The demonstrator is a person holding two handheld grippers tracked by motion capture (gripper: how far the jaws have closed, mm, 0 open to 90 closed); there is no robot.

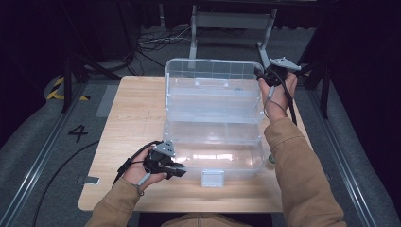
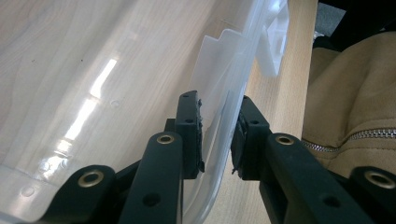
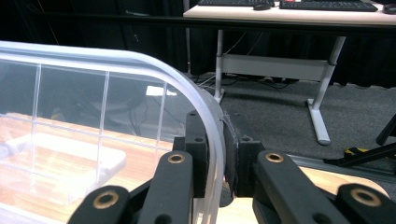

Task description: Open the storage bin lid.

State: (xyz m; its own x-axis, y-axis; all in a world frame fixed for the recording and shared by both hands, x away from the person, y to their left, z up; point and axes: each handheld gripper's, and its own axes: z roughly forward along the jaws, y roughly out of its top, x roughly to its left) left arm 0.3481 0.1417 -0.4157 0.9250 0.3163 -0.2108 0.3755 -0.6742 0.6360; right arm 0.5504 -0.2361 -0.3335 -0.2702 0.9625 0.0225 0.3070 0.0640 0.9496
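Note:
A clear plastic storage box (image 1: pixel 213 153) stands open on the wooden table (image 1: pixel 137 118), its lid (image 1: pixel 213 87) tilted up at the back. My left gripper (image 1: pixel 182 170) is at the box's front left corner. In the left gripper view, my left gripper (image 2: pixel 217 135) is shut on the clear front wall (image 2: pixel 219 116), one jaw inside and one outside. My right gripper (image 1: pixel 263 75) holds the lid's top right corner. In the right gripper view, my right gripper (image 3: pixel 223 149) is shut on the lid's curved rim (image 3: pixel 205 107). A white latch (image 1: pixel 212 178) hangs at the front middle.
The table's front edge runs just below the box, with the person's tan jacket (image 2: pixel 355 93) close behind it. Bare wood lies left of the box. Beyond the table are a grey desk frame (image 1: pixel 231 23), floor cables (image 1: pixel 156 42) and a floor mark "4" (image 1: pixel 78 133).

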